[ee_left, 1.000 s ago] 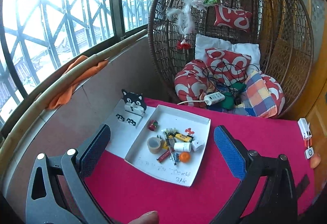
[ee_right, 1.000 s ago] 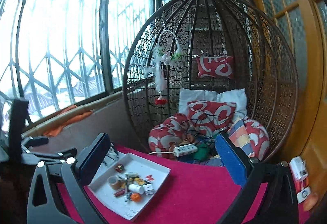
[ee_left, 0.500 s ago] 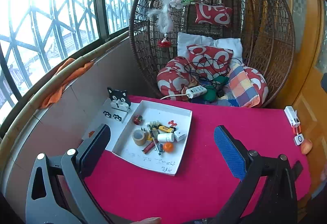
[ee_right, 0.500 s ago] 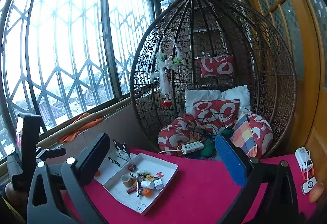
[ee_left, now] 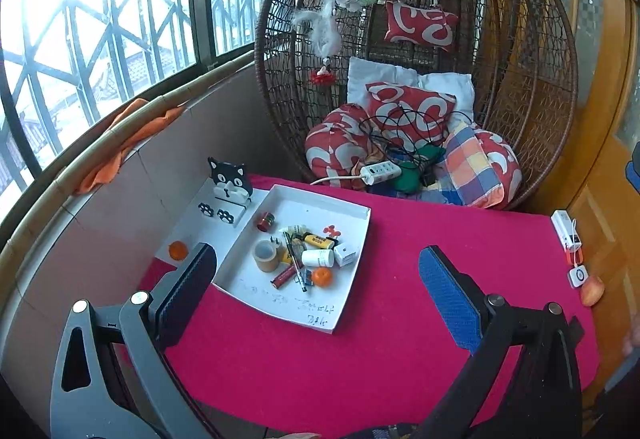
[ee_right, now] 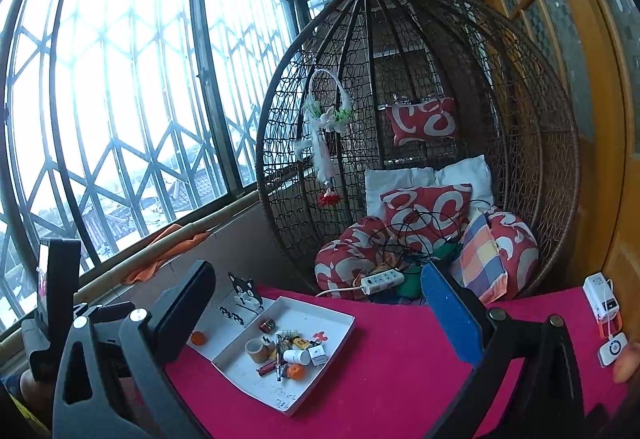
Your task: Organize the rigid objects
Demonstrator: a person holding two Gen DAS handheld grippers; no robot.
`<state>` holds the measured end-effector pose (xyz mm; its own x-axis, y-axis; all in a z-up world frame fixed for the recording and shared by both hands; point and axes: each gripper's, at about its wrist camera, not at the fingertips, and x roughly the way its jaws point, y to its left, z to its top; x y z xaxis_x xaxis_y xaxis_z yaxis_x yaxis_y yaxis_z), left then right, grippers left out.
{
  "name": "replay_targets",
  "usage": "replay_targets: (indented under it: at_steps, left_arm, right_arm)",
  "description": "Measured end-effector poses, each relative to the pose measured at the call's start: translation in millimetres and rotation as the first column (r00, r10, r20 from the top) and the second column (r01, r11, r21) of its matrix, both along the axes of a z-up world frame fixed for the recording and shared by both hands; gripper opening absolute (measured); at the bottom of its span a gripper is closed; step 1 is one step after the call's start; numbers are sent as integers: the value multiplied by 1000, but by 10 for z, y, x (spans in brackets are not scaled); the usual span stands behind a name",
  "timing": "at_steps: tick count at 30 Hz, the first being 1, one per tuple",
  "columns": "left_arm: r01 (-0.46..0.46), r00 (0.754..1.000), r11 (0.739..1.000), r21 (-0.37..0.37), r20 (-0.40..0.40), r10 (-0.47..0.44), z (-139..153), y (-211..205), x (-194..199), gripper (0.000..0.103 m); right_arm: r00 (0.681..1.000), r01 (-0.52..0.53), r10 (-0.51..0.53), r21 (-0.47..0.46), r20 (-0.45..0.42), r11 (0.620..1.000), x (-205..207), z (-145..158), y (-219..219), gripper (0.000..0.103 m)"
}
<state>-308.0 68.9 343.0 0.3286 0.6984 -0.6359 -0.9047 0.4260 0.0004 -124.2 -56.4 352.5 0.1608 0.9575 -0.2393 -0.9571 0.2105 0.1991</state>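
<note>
A white square tray (ee_left: 340, 211) sits on the red table cover, left of centre. It holds several small items: a tape roll (ee_left: 266, 255), a white bottle (ee_left: 318, 257), an orange ball (ee_left: 321, 276), a red can (ee_left: 265, 221), a yellow tube (ee_left: 318, 239), pens and a white cube (ee_left: 345, 254). My left gripper (ee_left: 316, 259) hangs open above and in front of the tray, holding nothing. My right gripper (ee_right: 316, 271) is also open and empty, higher and farther back, with the tray (ee_right: 248, 375) low between its fingers.
A cat-shaped holder (ee_left: 230, 179) and an orange ball (ee_left: 178, 250) rest on a white lid left of the tray. A wicker hanging chair (ee_left: 540, 79) with cushions and a power strip (ee_left: 380, 171) stands behind. A white power bank (ee_left: 564, 235) and a peach (ee_left: 592, 290) lie at the table's right edge.
Both grippers have drawn back and risen, so the tray looks smaller and farther off. Both stayed open and nothing in the tray moved.
</note>
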Motion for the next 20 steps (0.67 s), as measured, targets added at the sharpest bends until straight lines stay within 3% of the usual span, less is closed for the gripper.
replay_targets:
  at_steps: [20]
  left_arm:
    - [-2, 1000, 999, -39, 21, 3, -64, -81, -50, 102]
  right_arm:
    - [1000, -17, 17, -30, -11, 999, -71, -78, -9, 103]
